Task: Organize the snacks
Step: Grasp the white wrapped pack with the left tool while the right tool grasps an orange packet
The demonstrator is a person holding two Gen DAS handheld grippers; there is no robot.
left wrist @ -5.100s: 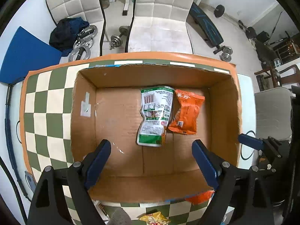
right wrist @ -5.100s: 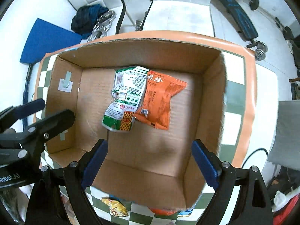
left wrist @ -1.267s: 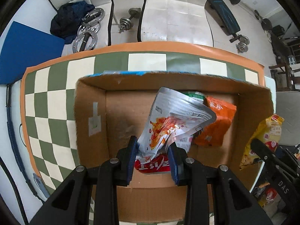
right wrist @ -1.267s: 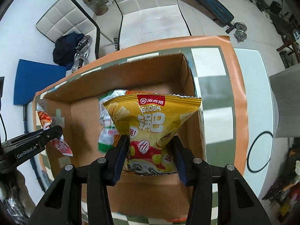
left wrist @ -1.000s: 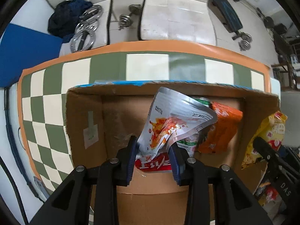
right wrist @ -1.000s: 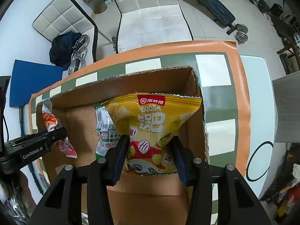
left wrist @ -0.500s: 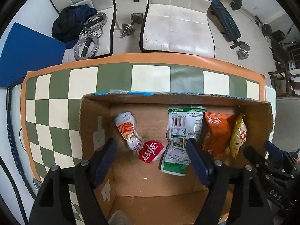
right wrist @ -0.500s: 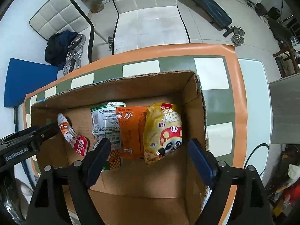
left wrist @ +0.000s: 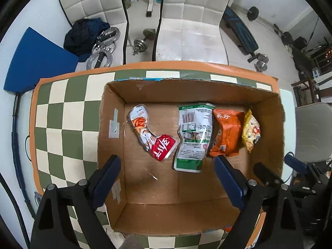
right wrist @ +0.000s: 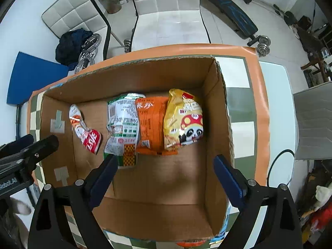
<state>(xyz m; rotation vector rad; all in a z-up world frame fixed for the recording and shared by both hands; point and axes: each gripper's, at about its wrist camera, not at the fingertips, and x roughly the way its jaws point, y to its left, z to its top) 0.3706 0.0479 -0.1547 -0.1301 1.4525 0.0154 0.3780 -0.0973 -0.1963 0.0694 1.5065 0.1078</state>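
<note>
An open cardboard box (left wrist: pixel 267 103) (right wrist: pixel 217 103) sits on a green-and-cream checkered table. On its floor lie several snack bags in a row: a silver-and-red bag (left wrist: pixel 152 133) (right wrist: pixel 86 129), a white-and-green bag (left wrist: pixel 193 137) (right wrist: pixel 122 124), an orange bag (left wrist: pixel 226 132) (right wrist: pixel 152 122) and a yellow panda bag (left wrist: pixel 251 130) (right wrist: pixel 184 118). My left gripper (left wrist: pixel 167 178) is open and empty above the box's near half. My right gripper (right wrist: pixel 164 176) is open and empty above the box too.
The checkered table (left wrist: pixel 62 112) has an orange border. White padded chairs (left wrist: pixel 191 25), dumbbells, a weight bench and a blue mat (left wrist: pixel 37 60) stand behind the table. A grey chair (right wrist: pixel 313 120) is at the right. The right gripper shows at the left view's right edge (left wrist: pixel 294 178).
Both grippers opened and dropped their bags into the box: the silver-and-red bag at the left, the yellow bag at the right. Both grippers then pulled back and up.
</note>
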